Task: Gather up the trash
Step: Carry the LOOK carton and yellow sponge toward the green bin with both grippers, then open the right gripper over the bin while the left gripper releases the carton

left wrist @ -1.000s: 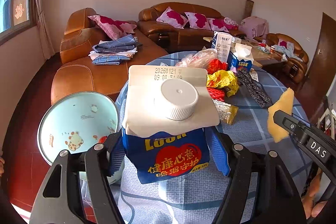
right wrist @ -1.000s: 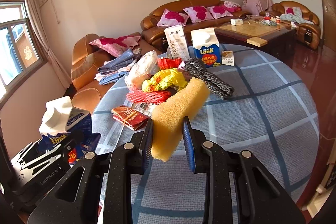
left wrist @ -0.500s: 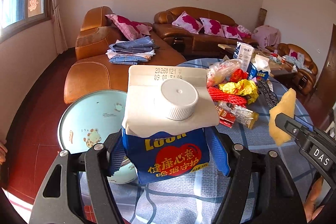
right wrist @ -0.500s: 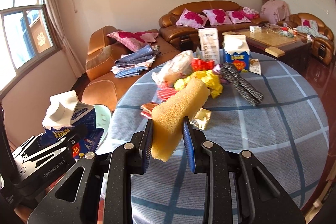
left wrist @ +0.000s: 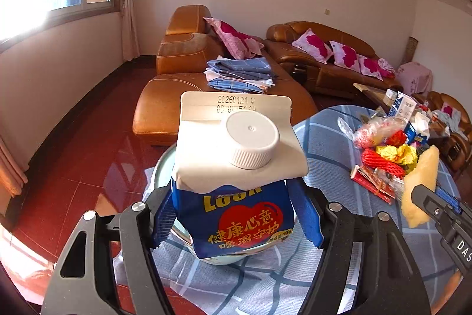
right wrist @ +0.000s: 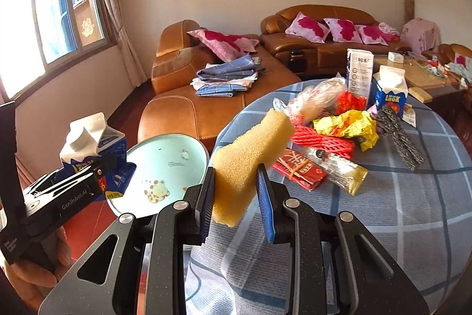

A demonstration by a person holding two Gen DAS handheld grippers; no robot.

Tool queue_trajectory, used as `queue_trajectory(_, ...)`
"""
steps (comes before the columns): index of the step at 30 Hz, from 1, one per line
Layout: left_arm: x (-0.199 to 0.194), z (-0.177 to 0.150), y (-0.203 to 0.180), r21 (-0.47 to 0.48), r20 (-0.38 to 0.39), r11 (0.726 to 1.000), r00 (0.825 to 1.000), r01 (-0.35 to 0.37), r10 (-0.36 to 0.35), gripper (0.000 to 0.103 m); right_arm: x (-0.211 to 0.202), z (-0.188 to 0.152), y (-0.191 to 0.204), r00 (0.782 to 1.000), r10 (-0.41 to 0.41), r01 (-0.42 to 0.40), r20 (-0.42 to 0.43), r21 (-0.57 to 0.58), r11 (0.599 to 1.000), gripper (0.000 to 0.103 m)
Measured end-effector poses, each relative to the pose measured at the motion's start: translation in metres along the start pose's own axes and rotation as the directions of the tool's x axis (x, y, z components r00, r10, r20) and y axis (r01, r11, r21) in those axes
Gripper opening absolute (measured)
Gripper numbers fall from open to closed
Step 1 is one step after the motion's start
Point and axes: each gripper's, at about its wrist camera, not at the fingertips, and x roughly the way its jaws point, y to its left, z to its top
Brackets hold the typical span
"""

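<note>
At the near-left rim of the round table (right wrist: pixel 413 214), checked blue cloth hanging over the edge, red floor open beyond toward the sofa (right wrist: pixel 188 108). Pale green bin (right wrist: pixel 165 167) sits just off that rim, mouth open. Your left gripper (left wrist: pixel 236 214) is clamped on the blue milk carton (left wrist: pixel 236 182), held upright above the bin. Your right gripper (right wrist: pixel 236 197) is clamped on the yellow sponge (right wrist: pixel 250 149), over the table edge beside the bin. Remaining litter clusters mid-table: second carton (right wrist: pixel 389 93), red net (right wrist: pixel 321 140), yellow wrapper (right wrist: pixel 348 123), leaving bare cloth on the near right
</note>
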Motion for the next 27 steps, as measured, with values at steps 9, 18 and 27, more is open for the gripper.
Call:
queue_trajectory(9,0.021,0.010,0.028,-0.044,-0.032,0.998,0.998,-0.051,0.050,0.068,0.041,0.010,0.036,0.997,0.055,-0.058,-0.050,-0.066,0.996,0.028)
queue_trajectory(18,0.054,0.018,0.038,-0.063,-0.085,0.997,0.995,-0.052,0.046,0.068,0.085,0.012,0.062,0.989,0.095,-0.110,-0.118,-0.133,0.985,0.029)
queue_trajectory(27,0.077,0.009,0.048,-0.073,-0.149,0.995,0.987,-0.074,0.062,0.068,0.126,0.010,0.073,0.970,0.127,-0.157,-0.205,-0.133,0.979,0.030)
